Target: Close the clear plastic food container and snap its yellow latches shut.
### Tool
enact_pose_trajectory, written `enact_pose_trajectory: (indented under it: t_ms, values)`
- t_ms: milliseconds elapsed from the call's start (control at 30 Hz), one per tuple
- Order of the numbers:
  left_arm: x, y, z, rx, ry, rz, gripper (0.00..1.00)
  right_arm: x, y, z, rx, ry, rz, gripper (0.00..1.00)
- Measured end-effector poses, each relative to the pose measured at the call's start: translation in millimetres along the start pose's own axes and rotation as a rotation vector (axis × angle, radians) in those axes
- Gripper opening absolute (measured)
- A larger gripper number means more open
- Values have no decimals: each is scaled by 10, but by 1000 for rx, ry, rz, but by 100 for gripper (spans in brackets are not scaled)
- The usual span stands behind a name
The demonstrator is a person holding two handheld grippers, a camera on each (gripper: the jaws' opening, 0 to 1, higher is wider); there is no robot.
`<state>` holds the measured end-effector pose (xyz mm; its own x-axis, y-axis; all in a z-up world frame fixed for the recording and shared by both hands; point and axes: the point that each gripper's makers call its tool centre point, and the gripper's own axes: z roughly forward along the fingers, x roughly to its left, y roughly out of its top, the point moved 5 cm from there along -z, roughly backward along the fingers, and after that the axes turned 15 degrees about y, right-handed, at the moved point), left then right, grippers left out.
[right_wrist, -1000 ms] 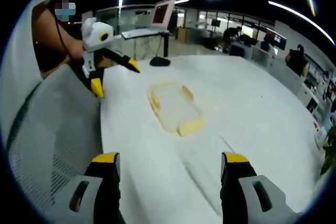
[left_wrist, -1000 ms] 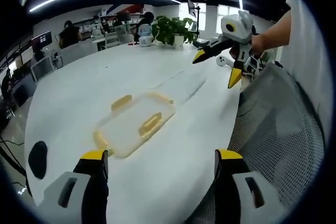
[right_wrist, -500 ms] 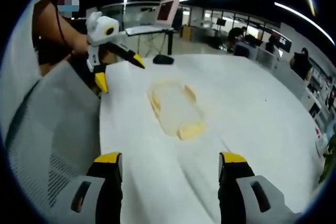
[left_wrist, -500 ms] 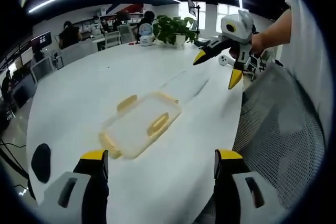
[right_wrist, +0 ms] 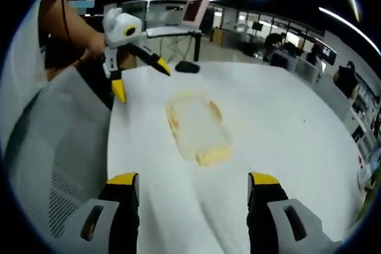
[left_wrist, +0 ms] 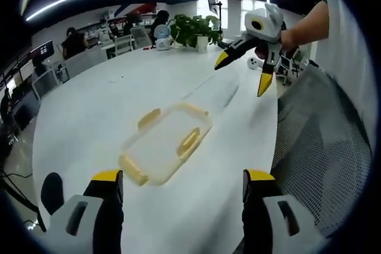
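Both hand-held grippers, left (left_wrist: 181,182) and right (right_wrist: 193,182), hover spread apart above the container (left_wrist: 165,150), apparently lidded, near the tabletop (left_wrist: 107,99) edge, ready for latching.

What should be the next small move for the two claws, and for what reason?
Probably lower both claws toward the clear container. The left claw and the right claw are both open and empty, above the white table, and neither touches the container. Its yellow latches stick out from the rim, so they seem not yet snapped.
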<state>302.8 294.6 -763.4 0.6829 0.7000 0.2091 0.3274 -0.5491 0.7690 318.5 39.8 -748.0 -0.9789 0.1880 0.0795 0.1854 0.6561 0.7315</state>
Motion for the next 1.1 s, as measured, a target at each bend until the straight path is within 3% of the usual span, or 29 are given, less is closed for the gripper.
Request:
enact_pose_trajectory:
  t_ms: [1100]
  values:
    - [256,-123,171,58,-38,80,81,-270,196,210,44,45,-61,72]
